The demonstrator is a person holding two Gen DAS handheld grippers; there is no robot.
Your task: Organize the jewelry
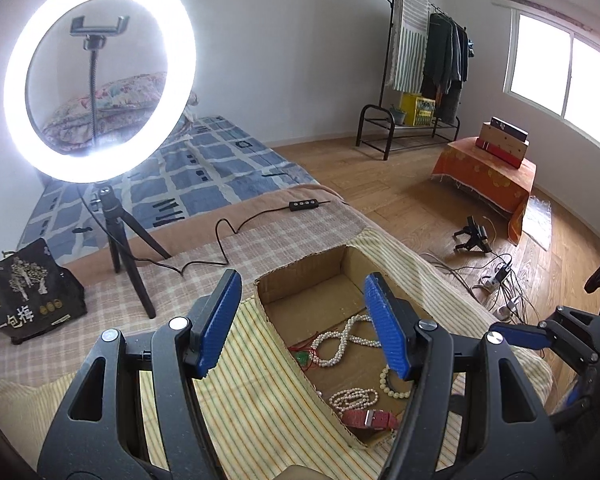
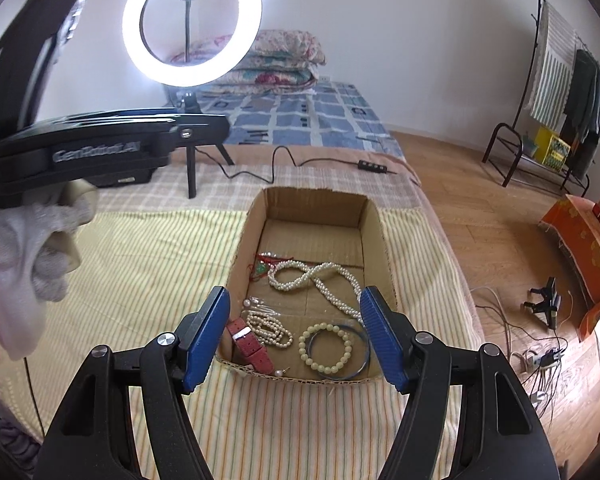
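An open cardboard box [image 2: 316,208] sits on a striped cloth on the bed. It holds a long pearl necklace [image 2: 320,276], a pale bead bracelet [image 2: 326,346] inside a thin blue bangle [image 2: 365,354], a coiled pearl strand [image 2: 268,328], a red strap [image 2: 252,344] and a red cord with a green pendant [image 2: 262,268]. My right gripper [image 2: 296,336] hangs open above the box's near end, empty. My left gripper [image 1: 302,320] is open and empty over the box's left side, above the necklace [image 1: 340,344] and red strap [image 1: 368,418]. A gloved hand [image 2: 28,240] holds it.
A lit ring light [image 1: 100,68] on a black tripod [image 1: 116,240] stands behind the box, its cable and switch [image 1: 306,205] lying across the bed. A black bag [image 1: 28,292] sits at the left. Wooden floor with cables [image 1: 500,280] lies to the right.
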